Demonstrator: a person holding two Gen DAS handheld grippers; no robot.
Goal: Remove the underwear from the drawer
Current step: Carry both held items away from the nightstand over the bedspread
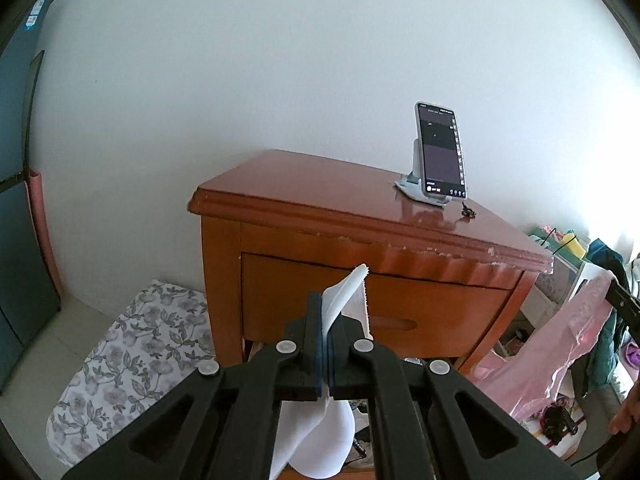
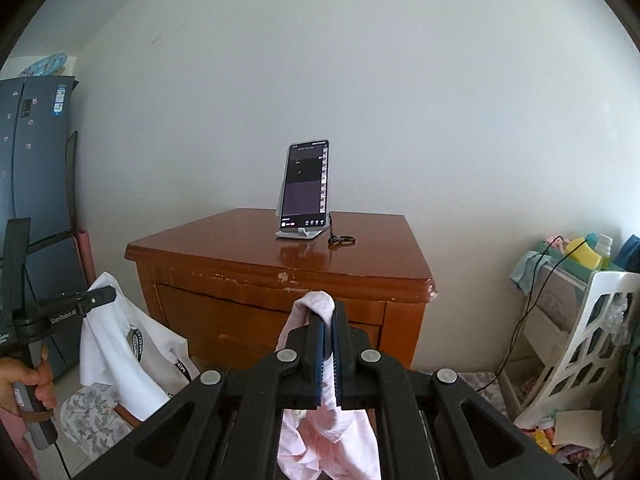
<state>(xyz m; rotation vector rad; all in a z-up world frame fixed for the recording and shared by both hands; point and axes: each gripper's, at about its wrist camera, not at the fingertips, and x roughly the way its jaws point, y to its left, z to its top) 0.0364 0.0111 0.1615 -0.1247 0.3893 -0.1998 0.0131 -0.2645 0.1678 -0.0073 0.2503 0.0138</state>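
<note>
A white piece of underwear (image 1: 343, 294) is pinched between the pads of my left gripper (image 1: 324, 312), which is shut on it; the cloth hangs below the jaws. My right gripper (image 2: 328, 322) is shut on a pale pink piece of underwear (image 2: 332, 436) that droops under it. Both are held in front of the wooden nightstand (image 2: 248, 248). Its top drawer front (image 1: 432, 300) looks closed. The right wrist view shows the left gripper (image 2: 100, 295) at the left, held by a hand (image 2: 24, 384), with the white underwear (image 2: 120, 344) draped from it.
A phone on a stand (image 2: 306, 184) and a small key ring (image 2: 341, 241) sit on the nightstand top. A dark blue fridge (image 2: 36, 168) stands at the left. A floral mat (image 1: 132, 360) lies on the floor. A white plastic rack (image 2: 592, 340) with clutter is at the right.
</note>
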